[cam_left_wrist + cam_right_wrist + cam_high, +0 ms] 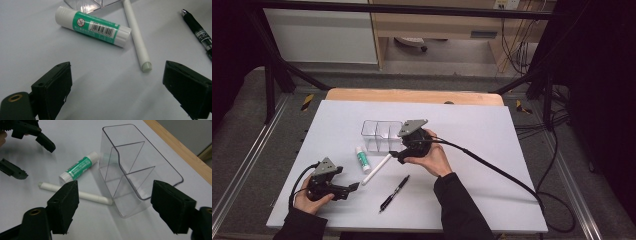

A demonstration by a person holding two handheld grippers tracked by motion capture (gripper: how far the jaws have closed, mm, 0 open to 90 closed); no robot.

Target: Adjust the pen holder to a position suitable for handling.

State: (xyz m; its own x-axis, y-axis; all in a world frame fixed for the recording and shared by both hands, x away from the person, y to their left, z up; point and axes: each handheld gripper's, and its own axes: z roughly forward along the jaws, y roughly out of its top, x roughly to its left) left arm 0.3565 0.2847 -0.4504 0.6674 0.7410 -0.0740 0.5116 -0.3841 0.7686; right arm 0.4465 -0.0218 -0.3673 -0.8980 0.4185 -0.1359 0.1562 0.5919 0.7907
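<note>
The left gripper [353,187] rests on the table [492,130], jaws wide apart and empty. Just ahead of it lie a glue stick [93,26] with a green barcoded label, a white pen [137,37] touching it, and right of those a black pen [200,33]. The right gripper [113,207], jaws also spread, faces a clear, empty three-compartment organizer [135,165] directly ahead.

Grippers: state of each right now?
Left gripper: open, holding nothing, near the white pen.
Right gripper: open, holding nothing, facing the clear organizer.
</note>
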